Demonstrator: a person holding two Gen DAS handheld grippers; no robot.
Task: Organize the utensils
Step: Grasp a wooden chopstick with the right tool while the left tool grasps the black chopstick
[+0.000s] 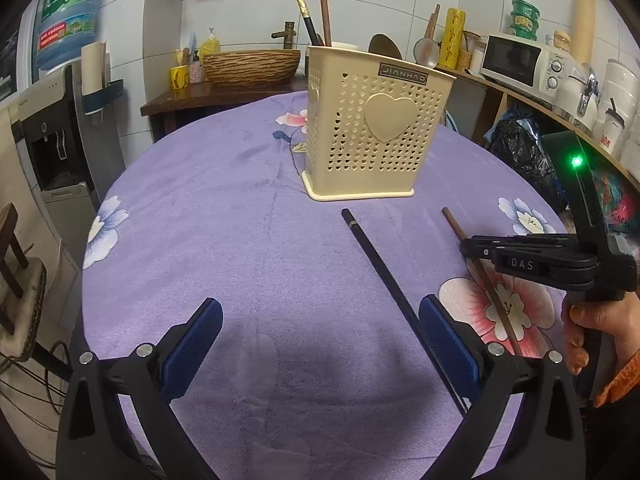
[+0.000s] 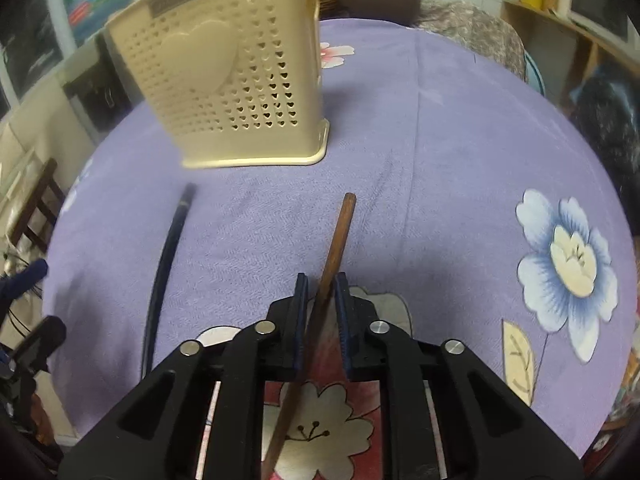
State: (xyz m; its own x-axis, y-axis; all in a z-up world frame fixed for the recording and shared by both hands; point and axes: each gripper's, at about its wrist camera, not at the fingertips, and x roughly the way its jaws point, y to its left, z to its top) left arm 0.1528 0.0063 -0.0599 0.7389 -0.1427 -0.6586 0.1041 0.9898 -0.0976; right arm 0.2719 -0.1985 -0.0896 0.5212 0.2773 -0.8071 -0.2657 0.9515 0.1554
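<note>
A cream perforated utensil holder (image 1: 372, 128) (image 2: 232, 80) stands upright on the purple flowered tablecloth (image 1: 224, 208), with a black and a brown chopstick (image 1: 325, 12) sticking out of it. A loose black chopstick (image 1: 376, 264) (image 2: 168, 248) lies in front of it, its near end beside the right finger of my left gripper (image 1: 320, 306), which is open and holds nothing. A loose brown chopstick (image 1: 452, 220) (image 2: 340, 232) lies further right. My right gripper (image 2: 320, 280) (image 1: 464, 246) straddles it with narrow jaws. A slim gap still shows beside the stick, which rests on the cloth.
A person's hand (image 1: 600, 332) holds the right gripper at the table's right edge. Behind the table stand a woven basket (image 1: 252, 66) on a dark counter, a microwave (image 1: 520, 64) on a shelf and a water dispenser (image 1: 52, 148) at left.
</note>
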